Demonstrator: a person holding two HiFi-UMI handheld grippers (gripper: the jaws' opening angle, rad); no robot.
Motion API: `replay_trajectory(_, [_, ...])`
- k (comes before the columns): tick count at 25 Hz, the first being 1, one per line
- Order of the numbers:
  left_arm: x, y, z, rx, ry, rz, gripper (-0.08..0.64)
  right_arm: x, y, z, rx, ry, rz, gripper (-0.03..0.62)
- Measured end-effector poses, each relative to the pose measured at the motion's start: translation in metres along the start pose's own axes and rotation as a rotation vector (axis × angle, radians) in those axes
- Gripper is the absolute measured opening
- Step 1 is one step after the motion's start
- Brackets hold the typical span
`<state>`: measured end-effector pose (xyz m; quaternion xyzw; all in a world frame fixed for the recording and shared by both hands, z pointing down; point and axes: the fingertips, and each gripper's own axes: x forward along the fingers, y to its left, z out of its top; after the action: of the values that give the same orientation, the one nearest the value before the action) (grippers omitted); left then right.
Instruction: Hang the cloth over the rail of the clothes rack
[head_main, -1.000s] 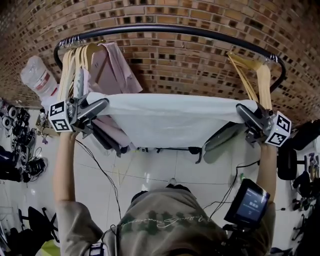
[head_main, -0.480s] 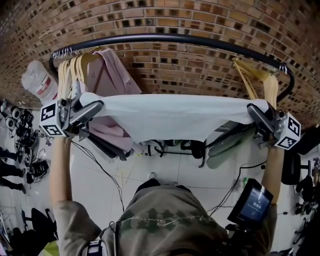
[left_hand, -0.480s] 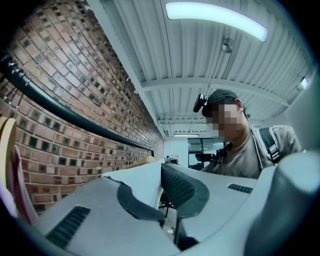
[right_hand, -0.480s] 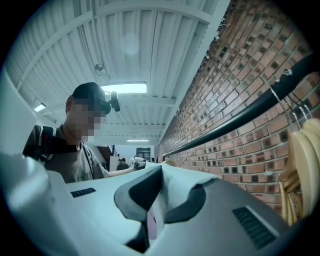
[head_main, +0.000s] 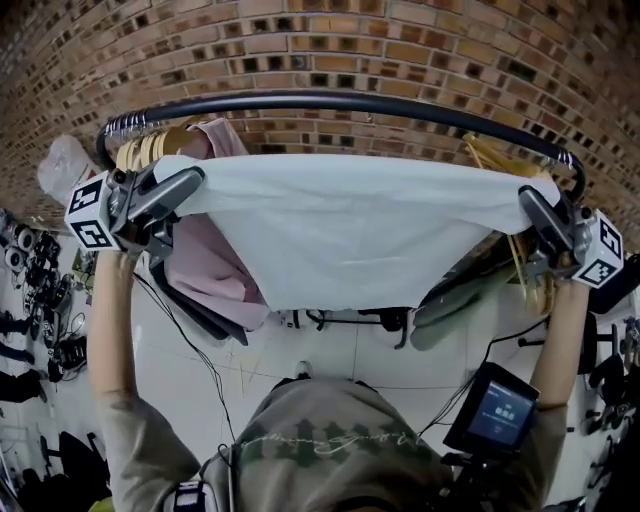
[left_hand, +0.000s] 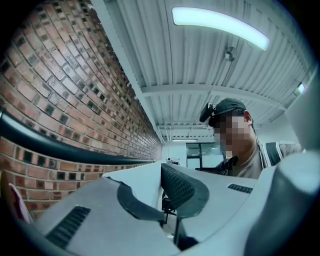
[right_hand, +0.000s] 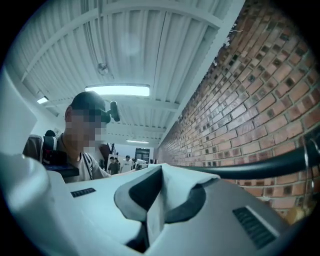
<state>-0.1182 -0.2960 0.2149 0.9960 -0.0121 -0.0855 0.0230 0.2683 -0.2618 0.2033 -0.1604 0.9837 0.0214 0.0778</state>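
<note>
A pale white cloth (head_main: 350, 225) is stretched wide between my two grippers, just below and in front of the black rail (head_main: 340, 101) of the clothes rack. My left gripper (head_main: 198, 177) is shut on the cloth's left corner (left_hand: 142, 182). My right gripper (head_main: 524, 194) is shut on its right corner (right_hand: 172, 187). The cloth's top edge runs level a little under the rail, and the rest hangs down toward me. In the left gripper view the rail (left_hand: 50, 145) passes at the left, in the right gripper view the rail (right_hand: 265, 167) passes at the right.
Wooden hangers (head_main: 150, 145) and a pink garment (head_main: 215, 270) hang at the rail's left end, more hangers (head_main: 500, 160) at its right end. A brick wall (head_main: 400, 50) stands behind the rack. A phone screen (head_main: 495, 410) sits at my lower right. Cables run across the white floor (head_main: 330, 345).
Both grippers have lifted the stretched cloth upward, from well below the rail to just under it. The cloth now covers more of the hangers and the wall behind.
</note>
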Motion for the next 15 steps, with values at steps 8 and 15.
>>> replay_trajectory(8, [0.006, 0.022, 0.045, 0.023, -0.024, -0.014, 0.008, 0.013, -0.011, 0.035, -0.032, 0.017, 0.023, 0.011])
replay_trajectory(15, [0.021, 0.028, 0.082, 0.064, -0.026, -0.026, 0.008, 0.020, -0.035, 0.085, -0.055, -0.025, 0.038, 0.011])
